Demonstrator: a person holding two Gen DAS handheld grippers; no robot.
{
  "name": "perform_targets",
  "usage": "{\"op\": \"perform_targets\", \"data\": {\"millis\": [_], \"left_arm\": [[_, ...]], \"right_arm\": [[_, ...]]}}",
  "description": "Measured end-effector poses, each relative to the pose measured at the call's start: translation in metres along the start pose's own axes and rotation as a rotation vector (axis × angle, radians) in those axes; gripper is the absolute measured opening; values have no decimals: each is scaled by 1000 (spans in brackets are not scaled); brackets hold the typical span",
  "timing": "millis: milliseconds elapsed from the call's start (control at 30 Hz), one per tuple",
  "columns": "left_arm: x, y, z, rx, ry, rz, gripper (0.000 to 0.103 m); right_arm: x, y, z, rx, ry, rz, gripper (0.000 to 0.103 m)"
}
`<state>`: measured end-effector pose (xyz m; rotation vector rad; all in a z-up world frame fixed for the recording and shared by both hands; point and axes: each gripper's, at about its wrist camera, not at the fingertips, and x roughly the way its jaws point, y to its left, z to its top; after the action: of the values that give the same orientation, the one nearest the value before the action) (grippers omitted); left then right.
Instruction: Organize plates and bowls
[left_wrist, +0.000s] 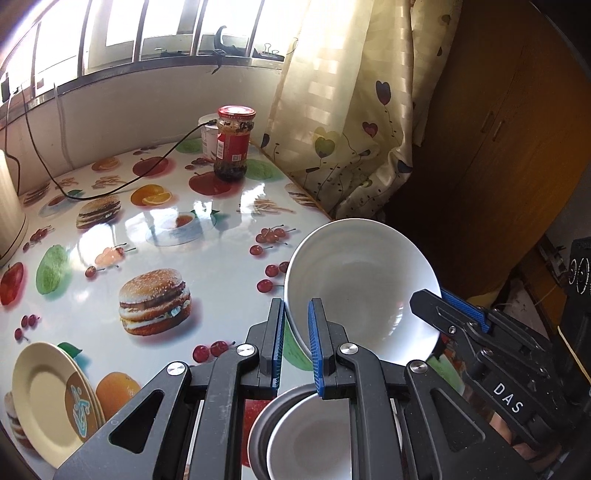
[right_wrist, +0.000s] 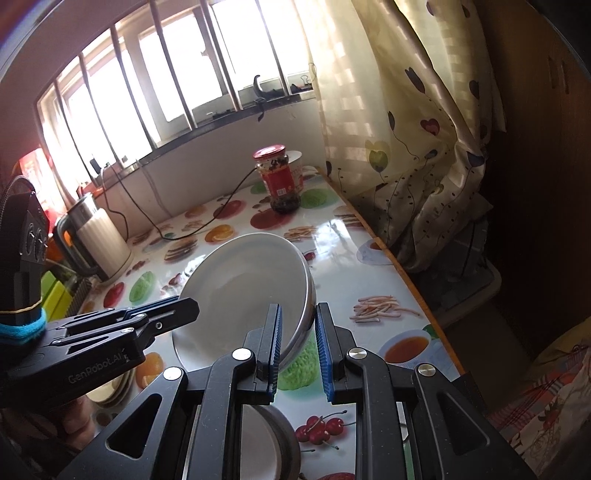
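Observation:
A white bowl (left_wrist: 364, 284) hangs tilted above the table; it also shows in the right wrist view (right_wrist: 247, 288). My left gripper (left_wrist: 297, 343) pinches its left rim between both fingers. My right gripper (right_wrist: 299, 350) pinches the opposite rim; it shows in the left wrist view (left_wrist: 448, 308). A grey bowl with a white inside (left_wrist: 306, 439) sits on the table right below, also in the right wrist view (right_wrist: 258, 439). A stack of cream plates (left_wrist: 48, 398) with a brown one on top lies at the front left.
A red-lidded jar (left_wrist: 233, 142) and a white container (left_wrist: 208, 138) stand at the table's far side. A kettle (right_wrist: 101, 240) with a black cable stands far left. The curtain (left_wrist: 351, 110) hangs past the table's right edge (right_wrist: 406, 273).

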<state>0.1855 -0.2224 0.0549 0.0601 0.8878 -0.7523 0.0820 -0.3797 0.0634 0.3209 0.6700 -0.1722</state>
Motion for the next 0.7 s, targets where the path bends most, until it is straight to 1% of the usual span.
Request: {"op": "perform_targets", "data": {"millis": [200,500,700], "left_arm": [[-16,0,-14,-8,0,-1,14],[-38,2,-32,-29,-25,-17,14],[-47,3,-43,-35,-25,-16,14]], "right_arm": [[-17,10,-9,-7,-11,9,18],[-39,22,-25,-12,-22,23,18],[-46,27,-36,-12,-14,27,18]]}}
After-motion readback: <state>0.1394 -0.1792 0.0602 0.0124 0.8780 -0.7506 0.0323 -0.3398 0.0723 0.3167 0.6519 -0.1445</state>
